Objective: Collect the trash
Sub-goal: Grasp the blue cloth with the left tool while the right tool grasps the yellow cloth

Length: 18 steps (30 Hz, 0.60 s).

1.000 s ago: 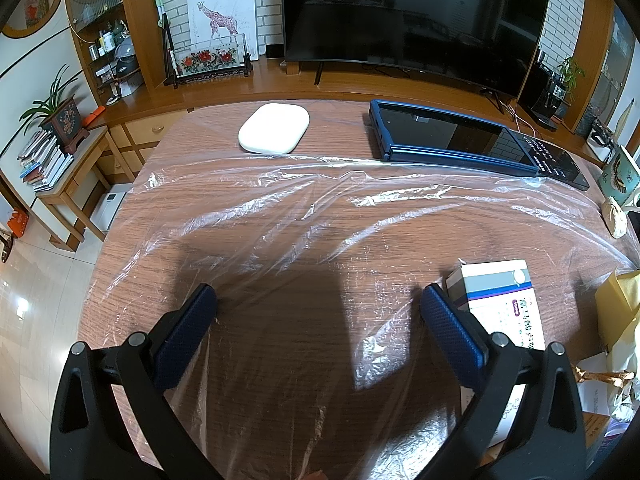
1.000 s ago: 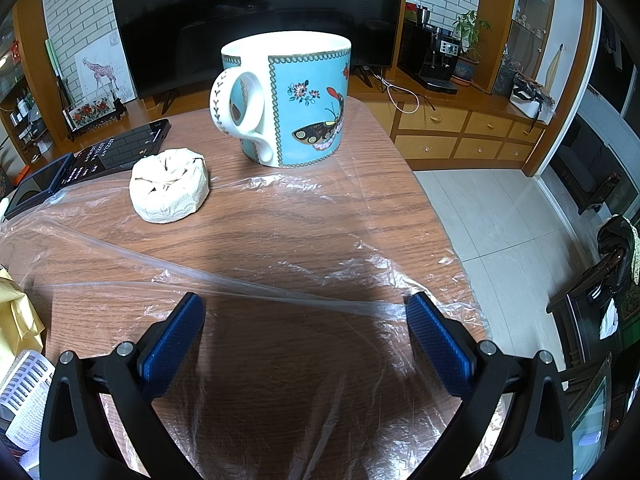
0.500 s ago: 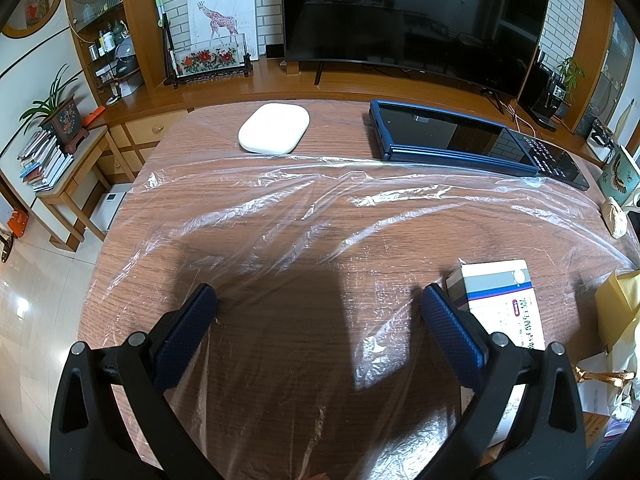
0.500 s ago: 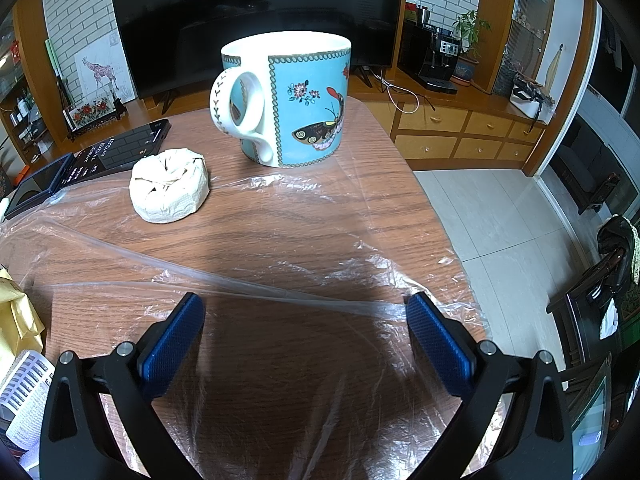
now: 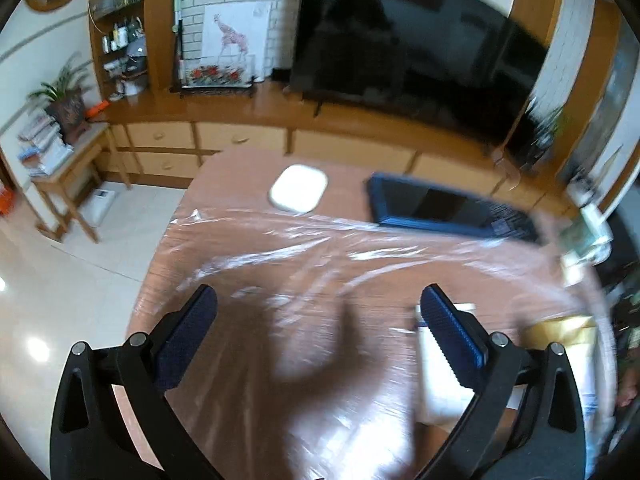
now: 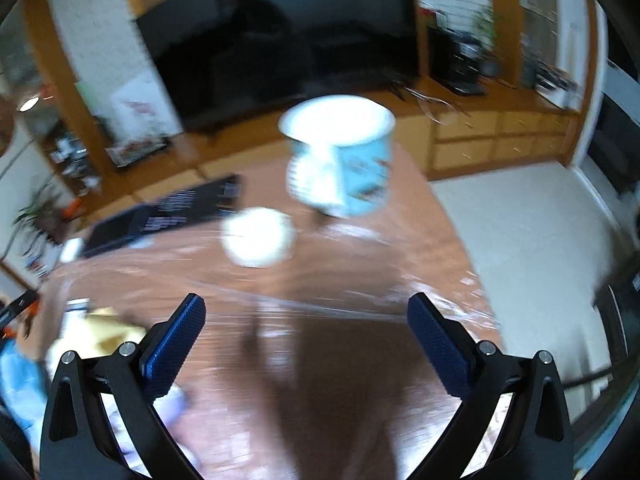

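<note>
You are only starting: both the left tongs (image 5: 318, 308) and right tongs (image 6: 306, 318) are hanging released and empty above the surface (image 5: 248, 400). The crumpled white wad (image 6: 258, 242) is lying far ahead beside the mug (image 6: 340, 160); nothing is looking collected yet.

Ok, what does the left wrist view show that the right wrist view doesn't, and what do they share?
Only the left wrist view shows the white rounded pad, the giraffe drawing and the open left gripper.

Only the right wrist view shows the blue mug, the crumpled white wad beside it, and the open right gripper.

Both show the wooden table under clear plastic film, the dark keyboard case, the TV and a yellow bag. Both views are motion-blurred.
</note>
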Each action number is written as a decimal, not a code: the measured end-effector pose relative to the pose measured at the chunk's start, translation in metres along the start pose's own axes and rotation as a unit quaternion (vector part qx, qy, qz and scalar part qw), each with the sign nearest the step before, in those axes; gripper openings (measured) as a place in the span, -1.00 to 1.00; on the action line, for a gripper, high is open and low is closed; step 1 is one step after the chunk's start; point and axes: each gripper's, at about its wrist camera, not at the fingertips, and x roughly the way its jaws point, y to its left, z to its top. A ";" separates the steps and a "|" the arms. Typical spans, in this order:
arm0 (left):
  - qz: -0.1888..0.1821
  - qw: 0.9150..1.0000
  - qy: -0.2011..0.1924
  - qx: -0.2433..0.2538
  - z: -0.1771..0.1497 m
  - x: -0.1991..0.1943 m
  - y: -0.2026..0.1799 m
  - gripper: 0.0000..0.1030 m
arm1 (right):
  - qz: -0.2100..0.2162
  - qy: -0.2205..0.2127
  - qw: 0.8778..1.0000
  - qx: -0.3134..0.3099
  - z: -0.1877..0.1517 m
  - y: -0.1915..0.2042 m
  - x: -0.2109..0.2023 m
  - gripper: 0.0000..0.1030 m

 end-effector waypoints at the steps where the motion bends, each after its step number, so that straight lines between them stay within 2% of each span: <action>1: -0.016 1.000 -0.003 -0.004 0.000 -0.007 0.004 0.97 | 0.014 0.001 1.000 -0.022 0.001 0.014 -0.004 0.93; 4: -0.065 0.998 -0.005 -0.003 -0.009 -0.030 -0.002 0.97 | 0.052 0.009 0.995 -0.084 0.000 0.048 -0.009 0.93; 7: -0.115 0.993 0.010 0.010 -0.027 -0.047 -0.019 0.97 | 0.084 0.022 0.988 -0.131 -0.001 0.079 -0.002 0.93; 10: -0.172 0.985 0.025 0.019 -0.044 -0.063 -0.036 0.97 | 0.108 0.042 0.981 -0.155 0.002 0.105 0.003 0.93; 14: -0.207 0.977 0.045 0.016 -0.068 -0.070 -0.056 0.97 | 0.122 0.068 0.974 -0.179 -0.002 0.128 0.016 0.93; 18: -0.218 0.973 0.075 -0.012 -0.084 -0.055 -0.062 0.97 | 0.126 0.093 0.970 -0.188 -0.012 0.140 0.033 0.93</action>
